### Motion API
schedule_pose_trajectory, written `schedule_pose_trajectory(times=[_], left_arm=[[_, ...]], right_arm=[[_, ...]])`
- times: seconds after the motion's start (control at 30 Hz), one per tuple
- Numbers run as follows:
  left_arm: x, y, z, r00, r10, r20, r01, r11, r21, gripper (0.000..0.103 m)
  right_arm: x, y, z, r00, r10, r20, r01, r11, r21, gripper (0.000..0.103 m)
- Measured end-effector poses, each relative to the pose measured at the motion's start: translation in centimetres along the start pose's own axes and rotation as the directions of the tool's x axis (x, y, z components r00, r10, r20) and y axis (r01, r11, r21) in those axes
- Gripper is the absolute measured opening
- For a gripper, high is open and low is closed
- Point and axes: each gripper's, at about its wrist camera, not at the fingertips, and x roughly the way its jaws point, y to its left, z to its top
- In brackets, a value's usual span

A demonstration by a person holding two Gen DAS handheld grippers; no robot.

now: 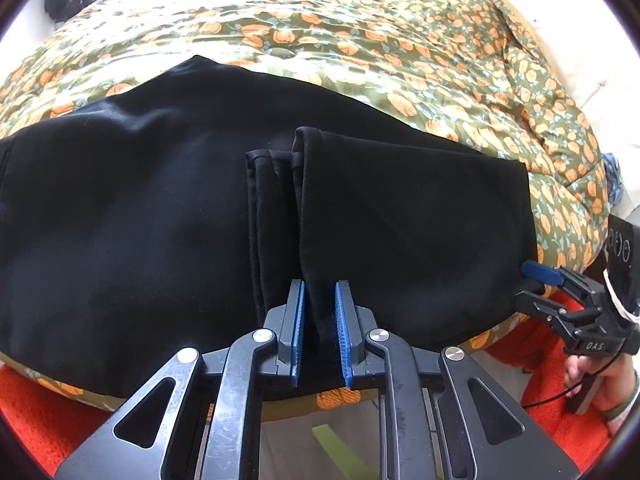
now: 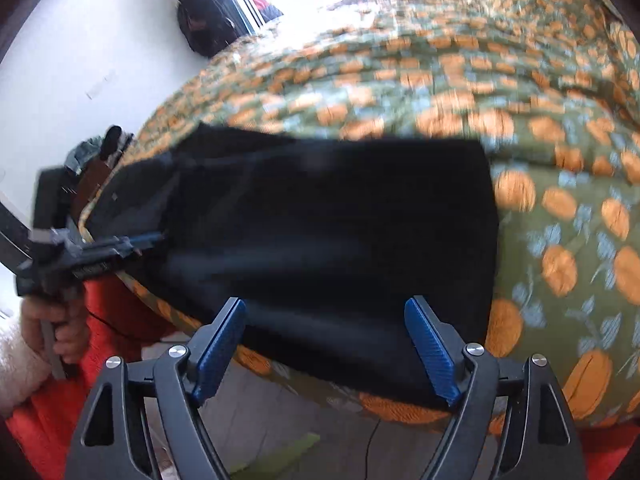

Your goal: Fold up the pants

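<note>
While left gripper [image 1: 320, 312] straddles pants [image 1: 140, 208] fold unpinched, right gripper [image 2: 326, 344] spread wide.

Open quilt [image 1: 360, 40] beyond the pants [image 1: 140, 200]; bed edge nearest

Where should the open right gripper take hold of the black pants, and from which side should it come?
Grip the near right corner of the black pants, coming from the bed's front edge. There the folded layers end in a straight edge overhanging the quilt, so the open right gripper can probably close over all of them. The left gripper straddles the leg hems.
</note>
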Motion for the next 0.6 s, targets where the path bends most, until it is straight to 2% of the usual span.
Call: schedule_pose_trajectory(times=[0.03, 0.07, 0.13, 0.23, 0.33, 0.4, 0.6], left_arm=[[-0.2, 0.0, 0.0, 1.0, -0.01, 0.004, 0.01, 1.0, -0.003, 0.031], [-0.6, -0.1, 0.0, 1.0, -0.026, 0.01, 0.026, 1.0, -0.008, 0.037], [-1.3, -0.1, 0.0, 0.999, -0.034, 0.032, 0.034, 0.999, -0.019, 0.06], [-2.7, -0.3, 0.1, 0.996, 0.012, 0.087, -0.01, 1.0, -0.023, 0.077], [-2.9, 0.1, 0.1, 0.994, 0.051, 0.093, -0.048, 0.998, -0.037, 0.086], [-2.3, 0.5, 0.0, 0.994, 0.082, 0.072, -0.079, 0.996, -0.048, 0.086], [-1.1, 1.1, 0.0, 0.998, 0.056, 0.031, -0.054, 0.996, -0.075, 0.086]], right_arm=[[-0.1, 0.2, -0.1, 1.0, -0.01, 0.024, 0.01, 1.0, -0.021, 0.083], [0.0, 0.6, 0.2, 1.0, -0.017, 0.012, 0.017, 0.999, -0.037, 0.086], [0.3, 1.0, 0.4, 1.0, -0.03, 0.0, 0.03, 0.998, -0.063, 0.089], [0.5, 1.4, -0.1, 0.999, -0.047, 0.018, 0.048, 0.995, -0.089, 0.093], [0.8, 1.7, -0.3, 0.998, -0.065, 0.013, 0.066, 0.99, -0.122, 0.097], [0.9, 1.9, -0.5, 0.997, -0.074, 0.016, 0.076, 0.987, -0.144, 0.1], [1.2, 2.7, -1.1, 0.992, -0.124, 0.019, 0.126, 0.971, -0.205, 0.103]])
